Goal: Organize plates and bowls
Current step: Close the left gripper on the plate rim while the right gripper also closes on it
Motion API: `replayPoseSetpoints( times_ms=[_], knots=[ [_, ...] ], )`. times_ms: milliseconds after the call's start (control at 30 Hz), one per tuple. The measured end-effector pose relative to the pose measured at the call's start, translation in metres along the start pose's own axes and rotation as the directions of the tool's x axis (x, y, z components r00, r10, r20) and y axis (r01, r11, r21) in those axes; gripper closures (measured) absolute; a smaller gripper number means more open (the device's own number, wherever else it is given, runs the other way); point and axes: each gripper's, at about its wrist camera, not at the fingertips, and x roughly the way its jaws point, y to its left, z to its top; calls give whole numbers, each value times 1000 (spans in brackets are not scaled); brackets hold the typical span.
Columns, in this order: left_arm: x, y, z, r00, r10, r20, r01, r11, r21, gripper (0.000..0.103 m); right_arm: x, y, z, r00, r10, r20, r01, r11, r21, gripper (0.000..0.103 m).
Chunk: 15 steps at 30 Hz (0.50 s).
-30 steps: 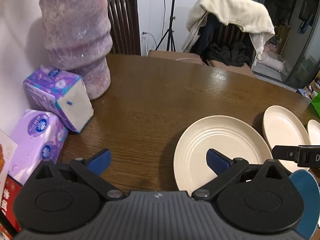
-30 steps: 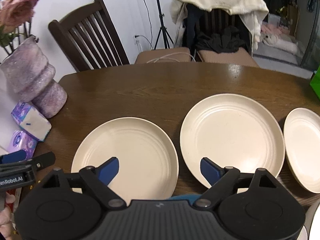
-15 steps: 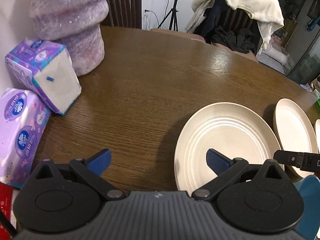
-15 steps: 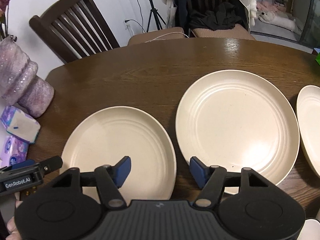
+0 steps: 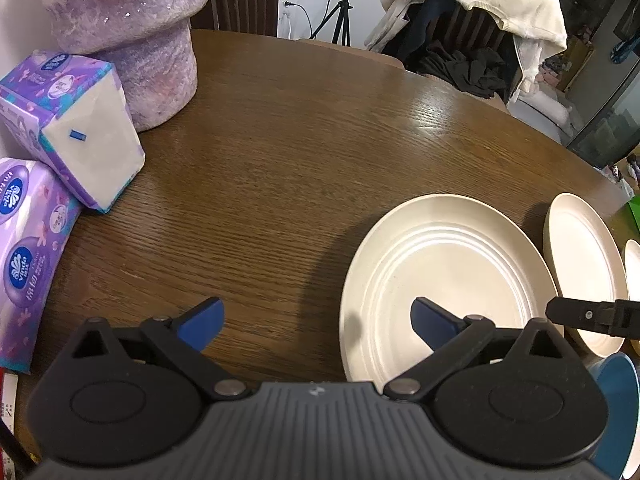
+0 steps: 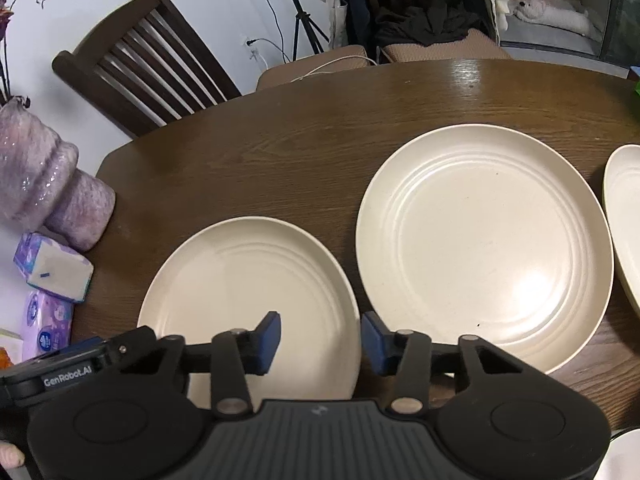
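On the dark wooden table [image 6: 304,148] three cream plates lie in a row. The left gripper [image 5: 316,320] hangs over the near edge with its blue fingers spread wide and nothing between them; its right pad is above the near rim of the left plate [image 5: 448,276], its left pad above bare wood. I cannot tell if the pad touches the plate.

The right gripper [image 6: 320,342] has its fingers half closed, with a clear gap between the pads, and it holds nothing. It is above the right rim of the left plate [image 6: 248,280], near the narrow strip of table that separates this plate from the middle plate [image 6: 484,236]. The third plate [image 6: 626,216] is just beside the middle one, cut by the picture's edge.

A teal bowl [image 5: 616,400] shows at the lower right of the left wrist view, near the plates.

On the left side of the table stands a purple ribbed vase [image 5: 132,36], and two purple tissue packs [image 5: 68,120] are beside it, one leaning on the other. Behind the table are a dark slatted chair [image 6: 144,68] and a chair covered with clothes [image 5: 480,20].
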Motion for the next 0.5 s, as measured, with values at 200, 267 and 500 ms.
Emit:
replayPoseSetpoints(
  times_ms=[200,267,500],
  knots=[
    [5,0,0,1000,-12,-22,11,1000,-6,12,9,-2,0,1000,-22,-22,22,1000,8,61],
    [8,0,0,999,-15,-29,15,1000,-5,20,13,-2,-1,999,-30,-30,30,999,9,62],
    [15,-2,-2,999,-20,-50,20,1000,-7,30,25,-6,-4,998,-34,-56,35,999,18,70]
  ],
)
